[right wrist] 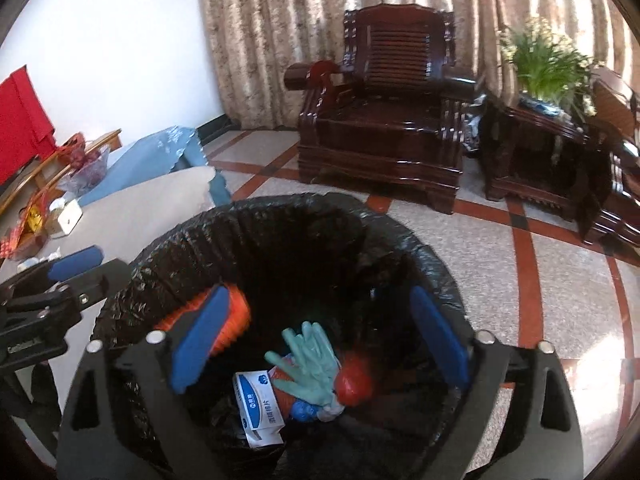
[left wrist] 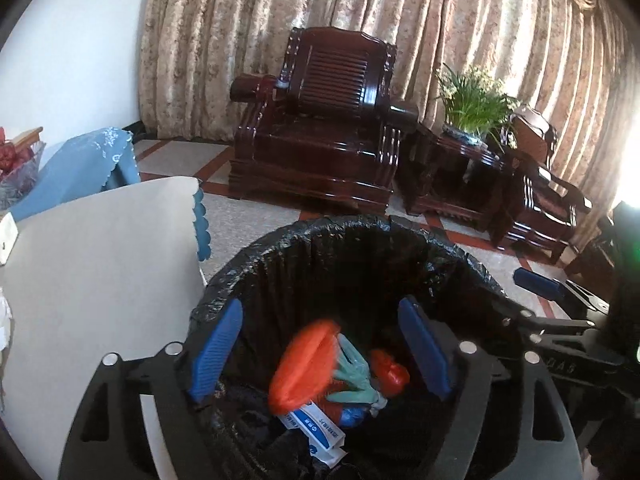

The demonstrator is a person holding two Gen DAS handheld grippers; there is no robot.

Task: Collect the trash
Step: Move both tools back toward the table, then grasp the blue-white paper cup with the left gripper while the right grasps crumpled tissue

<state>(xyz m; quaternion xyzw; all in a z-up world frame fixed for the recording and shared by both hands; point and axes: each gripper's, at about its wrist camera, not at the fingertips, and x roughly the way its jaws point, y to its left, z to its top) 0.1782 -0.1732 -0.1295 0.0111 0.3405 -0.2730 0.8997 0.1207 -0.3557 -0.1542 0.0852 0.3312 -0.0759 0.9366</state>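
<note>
Both tongs [left wrist: 320, 354] gape over bin [right wrist: 248, 216] holding gloves [right wrist: 310, 364], box [right wrist: 258, 406].

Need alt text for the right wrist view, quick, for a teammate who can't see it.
The right gripper hangs open and empty over a black-lined trash bin holding green gloves, a white box and an orange object. The left gripper enters at left.
</note>
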